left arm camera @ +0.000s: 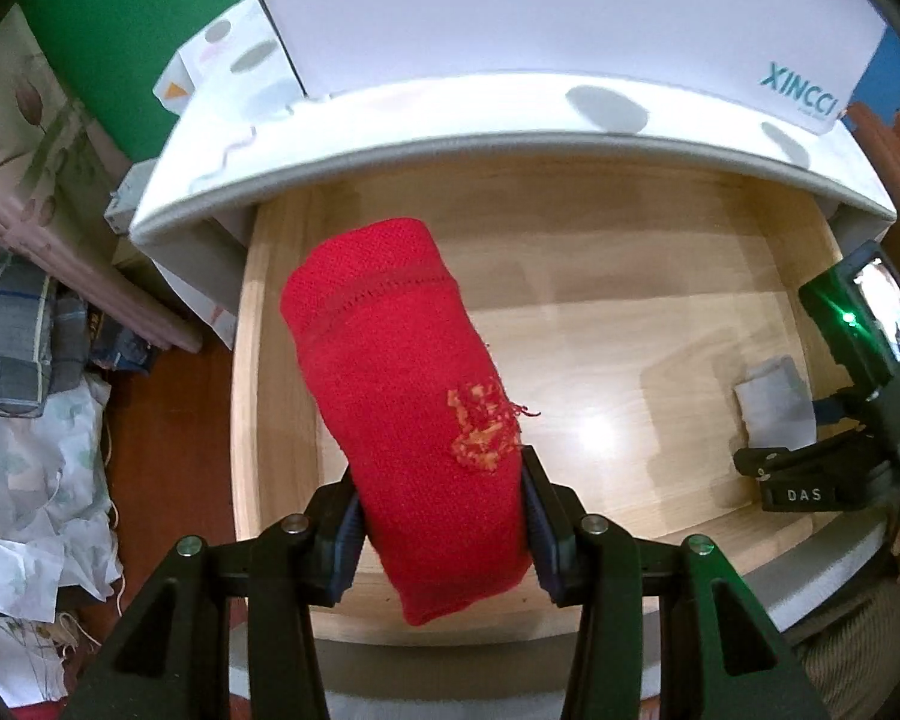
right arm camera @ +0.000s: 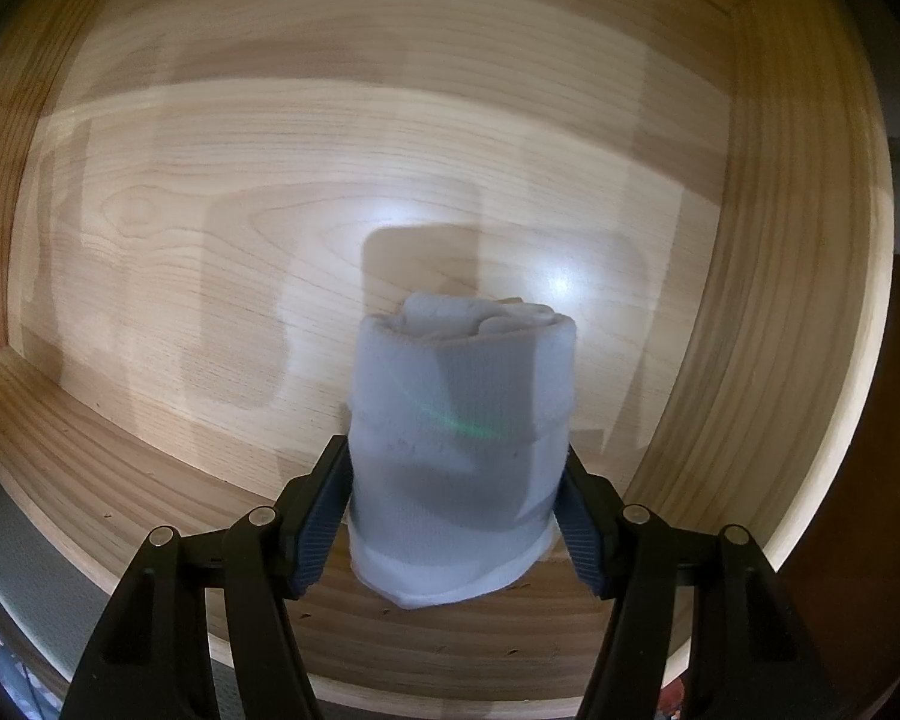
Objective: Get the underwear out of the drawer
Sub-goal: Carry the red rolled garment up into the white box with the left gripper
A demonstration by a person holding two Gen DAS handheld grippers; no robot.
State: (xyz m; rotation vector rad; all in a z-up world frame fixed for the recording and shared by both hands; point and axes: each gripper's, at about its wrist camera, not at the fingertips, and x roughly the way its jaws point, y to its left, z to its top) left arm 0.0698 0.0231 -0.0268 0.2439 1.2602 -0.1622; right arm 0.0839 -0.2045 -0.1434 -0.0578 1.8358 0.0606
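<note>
Fingers (left arm camera: 354, 516) pinch red knit roll (left arm camera: 402, 396) | pale blue roll (right arm camera: 459, 450) gripped

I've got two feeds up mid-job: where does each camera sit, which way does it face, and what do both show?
Left wrist: on the left gripper, looking down into the open wooden drawer; its fingers clamp a red roll; the right gripper shows at right.
Right wrist: on the right gripper, low inside the drawer, clamping a pale blue roll.
Shared: the drawer and the pale blue roll.

Both tongs, left (left arm camera: 441, 516) and right (right arm camera: 459, 516), are black angular frames with silver screws and ribbed dark-blue pads (right arm camera: 321, 531).
</note>
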